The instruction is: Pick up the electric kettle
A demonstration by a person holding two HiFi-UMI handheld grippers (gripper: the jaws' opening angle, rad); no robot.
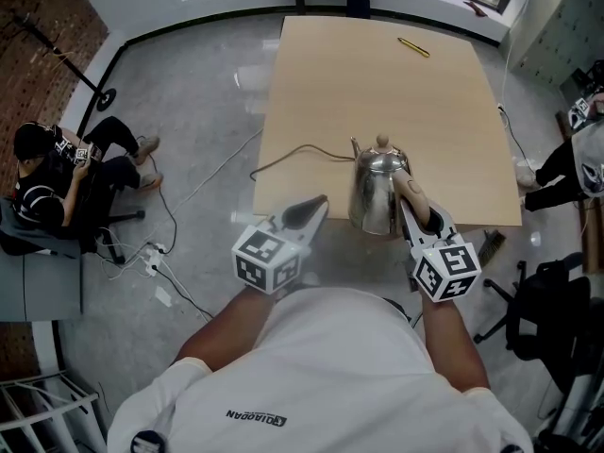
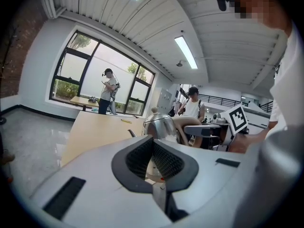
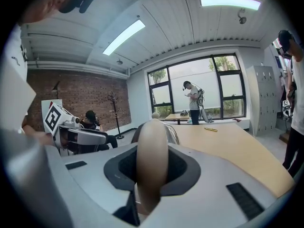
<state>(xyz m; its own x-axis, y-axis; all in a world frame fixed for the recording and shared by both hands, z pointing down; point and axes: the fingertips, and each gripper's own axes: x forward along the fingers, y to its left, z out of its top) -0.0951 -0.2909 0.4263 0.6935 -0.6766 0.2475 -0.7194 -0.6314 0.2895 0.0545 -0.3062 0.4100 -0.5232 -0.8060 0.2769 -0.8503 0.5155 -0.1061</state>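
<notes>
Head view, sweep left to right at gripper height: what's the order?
seated person → left gripper → electric kettle → right gripper, clamped on the kettle's handle → black office chair

left gripper: jaws held together, empty (tilted slightly down) | right gripper: jaws clamped on kettle handle

Wooden table bears a cord and, perhaps, a yellow pencil.
</notes>
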